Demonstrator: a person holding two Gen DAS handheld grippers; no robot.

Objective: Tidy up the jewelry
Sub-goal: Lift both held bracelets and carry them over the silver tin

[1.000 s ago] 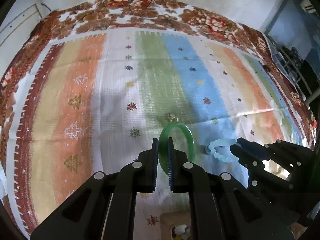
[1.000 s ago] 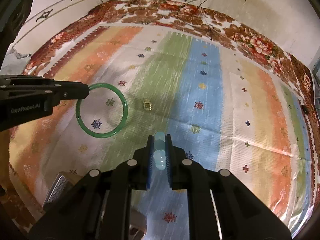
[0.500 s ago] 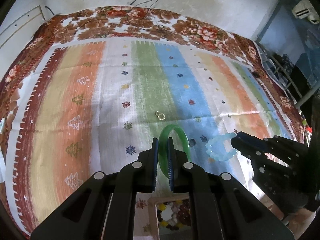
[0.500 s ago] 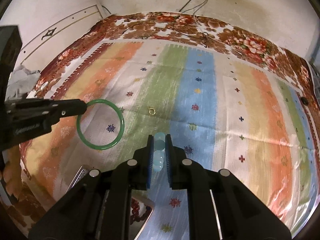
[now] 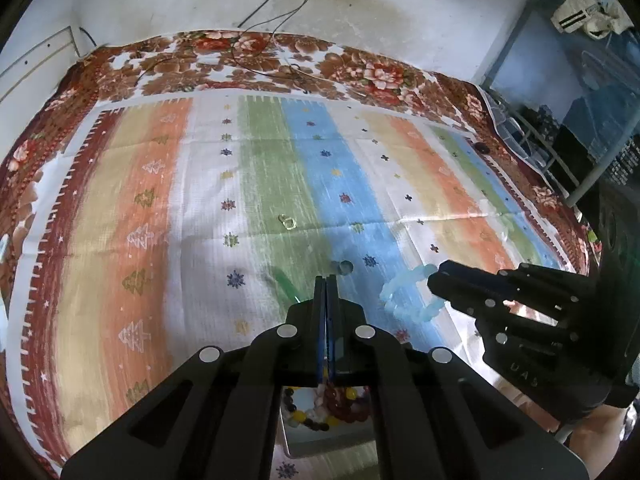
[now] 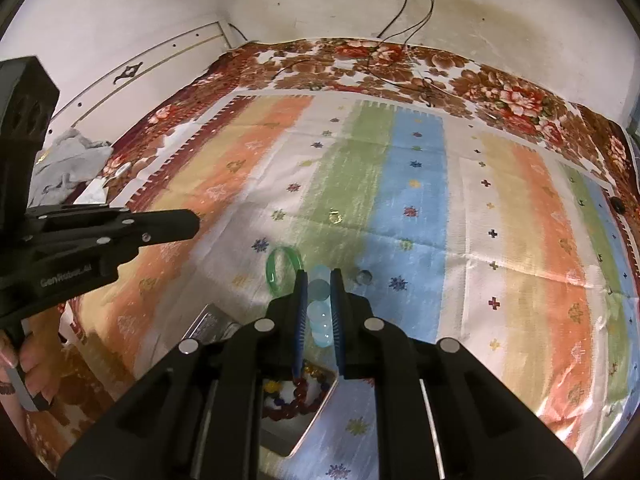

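The green bangle [image 6: 283, 270] is out of my left gripper and looks blurred, just above the cloth beyond the tin; in the left wrist view only a blurred arc of the bangle [image 5: 285, 285] shows. My left gripper [image 5: 327, 280] is shut and empty; it also shows in the right wrist view [image 6: 192, 222]. My right gripper [image 6: 319, 280] is shut on a pale blue bead bracelet [image 6: 320, 312], seen hanging in the left wrist view [image 5: 408, 294]. A metal tin [image 6: 292, 432] with several bead bracelets [image 6: 298, 394] sits below both grippers [image 5: 320, 438].
A small gold ring [image 5: 288, 222] and a dark round bead [image 5: 344, 267] lie on the striped cloth [image 5: 160, 240]. Cables run along the floral far edge [image 6: 416, 76]. A grey cloth heap [image 6: 68, 168] lies at the left, a metal rack [image 5: 560, 140] at the right.
My left gripper has let go of the green bangle and closed fully; the bangle has dropped toward the cloth. Both grippers have pulled back and up, bringing the tin into view.
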